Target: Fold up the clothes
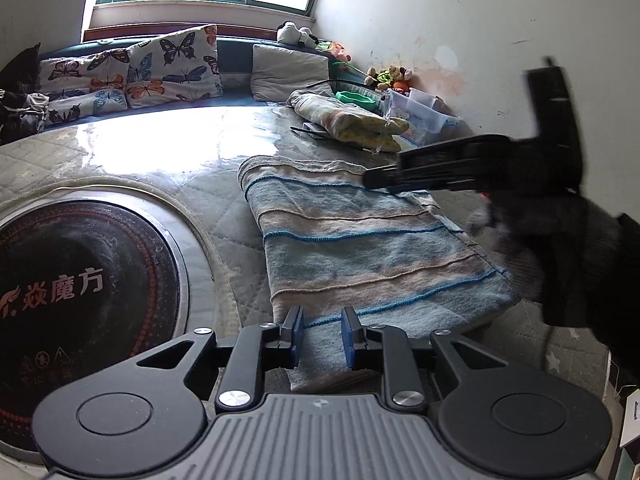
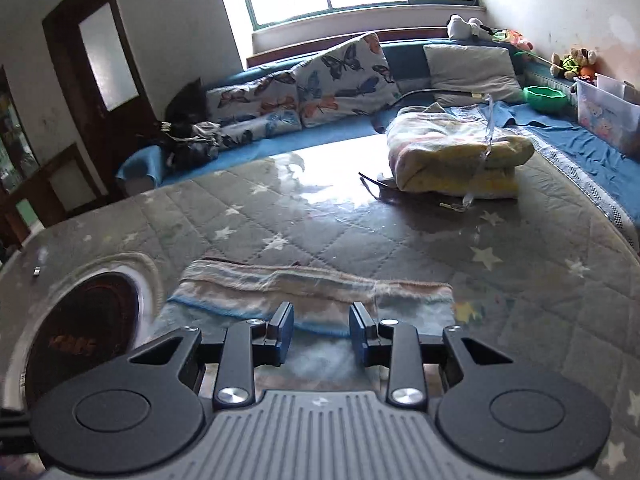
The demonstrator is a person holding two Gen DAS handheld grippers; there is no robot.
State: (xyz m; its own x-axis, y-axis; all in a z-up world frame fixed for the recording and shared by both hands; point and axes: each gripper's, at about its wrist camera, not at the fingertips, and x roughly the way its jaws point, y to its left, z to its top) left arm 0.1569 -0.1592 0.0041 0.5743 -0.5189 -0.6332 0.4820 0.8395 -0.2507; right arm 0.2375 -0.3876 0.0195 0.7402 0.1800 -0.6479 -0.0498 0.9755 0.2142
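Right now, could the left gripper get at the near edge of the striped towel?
Probably yes. The left gripper sits just over the striped towel, whose near edge lies between its parted jaws with nothing on top. The right gripper is over the far right side, clear of that edge.

Past my work I see butterfly-print cushions (image 1: 160,64) along the blue bench (image 2: 280,144), stuffed toys (image 1: 390,76), a green bowl (image 2: 546,98), and a round induction cooktop (image 1: 80,300) set in the table.

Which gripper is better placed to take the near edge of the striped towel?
Probably the left gripper: its open jaws hang right over the striped towel's near edge. The right gripper hovers above the far end.
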